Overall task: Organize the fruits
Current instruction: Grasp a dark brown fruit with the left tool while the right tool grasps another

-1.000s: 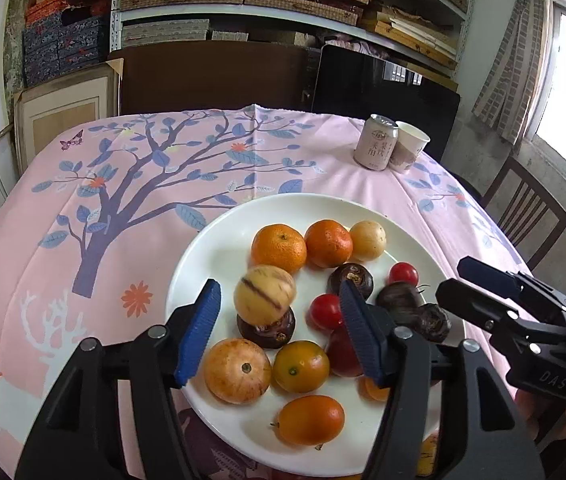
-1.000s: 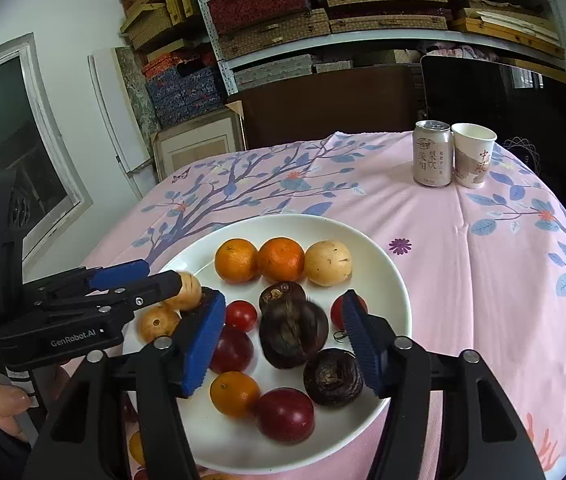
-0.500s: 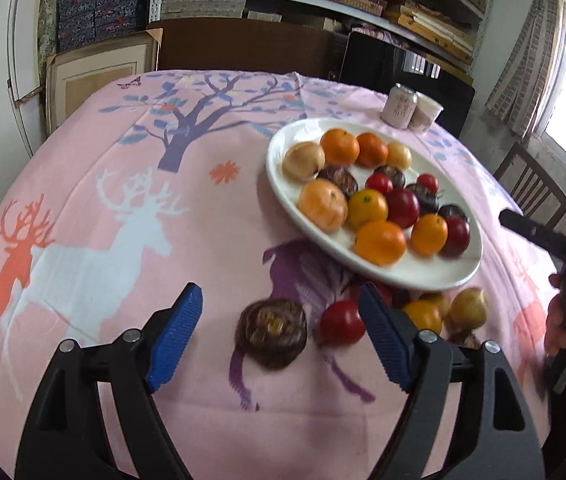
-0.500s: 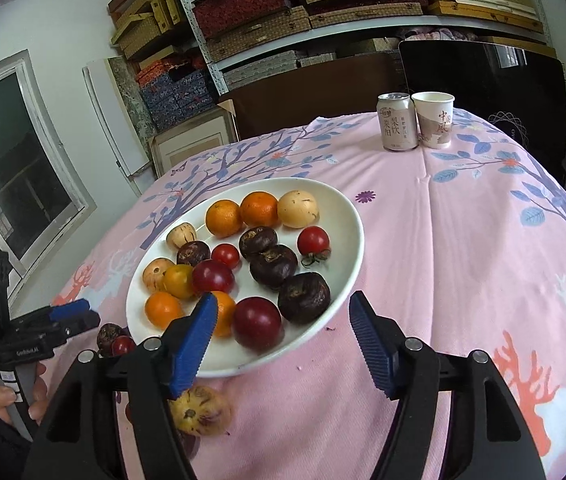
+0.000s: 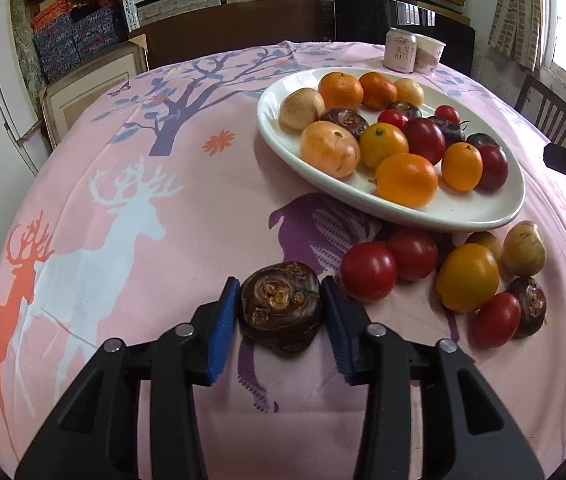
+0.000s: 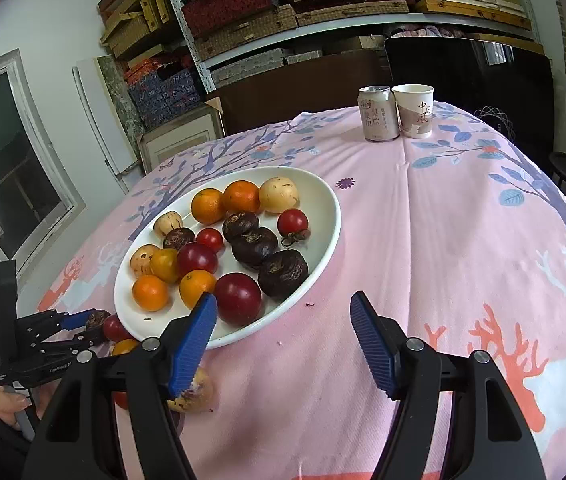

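Note:
A white plate (image 5: 423,216) (image 6: 323,248) holds several oranges, red tomatoes, pale yellow fruits and dark brown fruits. Loose fruits lie on the pink cloth in front of it: red tomatoes (image 5: 367,272), a yellow fruit (image 5: 467,276) and others. My left gripper (image 5: 281,320) (image 6: 83,328) is low over the cloth, its jaws closing, and both blue pads touch a dark brown fruit (image 5: 281,308) (image 6: 97,317) between them. My right gripper (image 6: 283,336) stands open over bare cloth by the plate's near right rim, with nothing between its fingers. A pale yellow fruit (image 6: 195,396) lies under its left finger.
A drink can (image 6: 377,114) and a paper cup (image 6: 413,110) stand at the table's far side. A wooden chair (image 5: 551,120) is at the right edge. Shelves with boxes fill the back wall. A hand (image 6: 7,404) holds the left gripper.
My left gripper left the plate, came down to the cloth in front of it, opened wide, then closed onto the dark brown fruit. My right gripper drew back off the plate and opened slightly.

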